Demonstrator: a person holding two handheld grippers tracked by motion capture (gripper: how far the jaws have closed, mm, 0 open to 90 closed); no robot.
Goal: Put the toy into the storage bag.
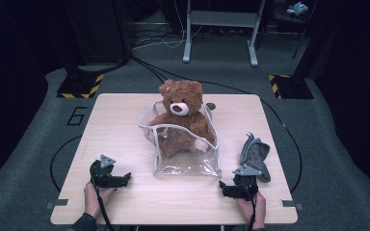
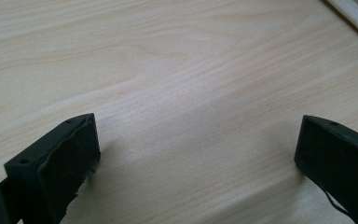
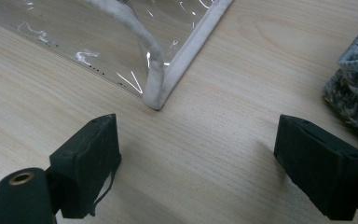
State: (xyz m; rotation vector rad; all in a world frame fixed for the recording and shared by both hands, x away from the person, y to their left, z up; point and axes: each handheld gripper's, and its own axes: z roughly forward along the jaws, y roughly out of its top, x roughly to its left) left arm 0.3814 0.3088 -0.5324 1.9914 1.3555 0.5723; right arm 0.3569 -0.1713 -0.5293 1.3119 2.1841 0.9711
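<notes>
Both grippers' jaws gape wide and empty — the right gripper [image 1: 232, 188] sits nearer the clear bag's [image 3: 161, 88] near corner than the left gripper [image 1: 113, 180] — teddy bear [image 1: 180, 115] inside.

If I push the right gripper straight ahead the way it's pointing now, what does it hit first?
Most likely the clear bag: its white-trimmed bottom corner sits just beyond the open right gripper, between the jaws' line. The grey felt item lies off to the side. Depth is hard to judge.

clear bag [image 1: 185, 144] with teddy bear [image 1: 180, 115] blocks table [image 1: 120, 130] centre; grey felt piece [image 1: 254, 154] crowds right edge.
</notes>
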